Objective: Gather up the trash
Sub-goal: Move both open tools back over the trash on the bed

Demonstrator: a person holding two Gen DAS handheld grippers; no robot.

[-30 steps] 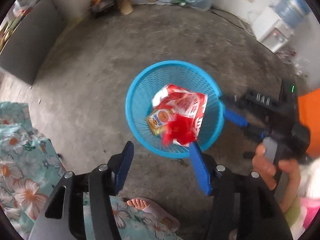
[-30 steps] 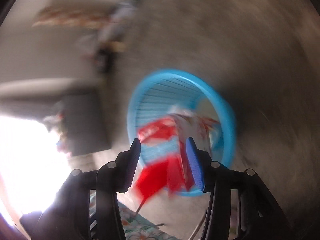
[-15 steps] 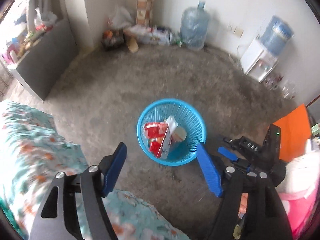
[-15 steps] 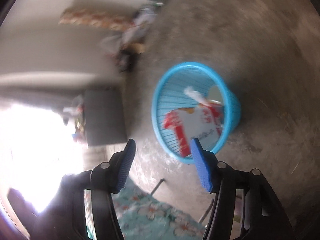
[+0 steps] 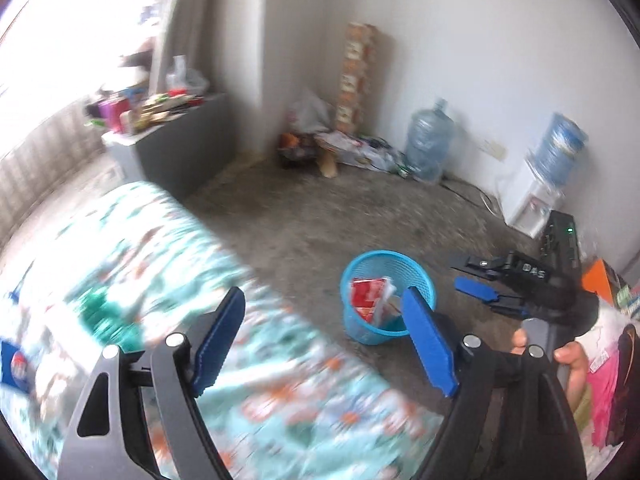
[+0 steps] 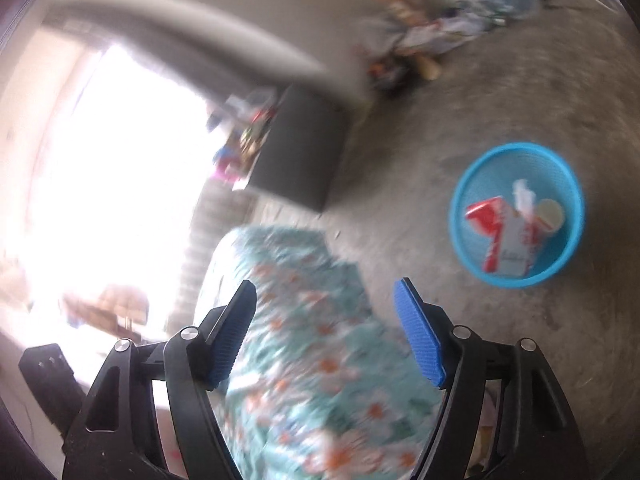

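Both grippers were lifted away from the blue basket [image 5: 387,297]; the left gripper [image 5: 324,336] and right gripper [image 6: 326,330] were emptied, jaws opening, and the red wrappers [image 6: 498,232] were left inside, at two o'clock.

Grey concrete floor [image 5: 320,220] bearing blue basket [image 5: 416,268], water jug [image 5: 428,148], dispenser [image 5: 532,200], corner clutter [image 5: 340,148].

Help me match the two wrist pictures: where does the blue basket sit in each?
Left wrist: the blue basket stands on the floor right of centre, its near side partly behind the left gripper's right finger.
Right wrist: the basket is at the right edge, seen from above, wrappers inside.
Shared landmark: the floral bedspread, lower left of the basket in both.
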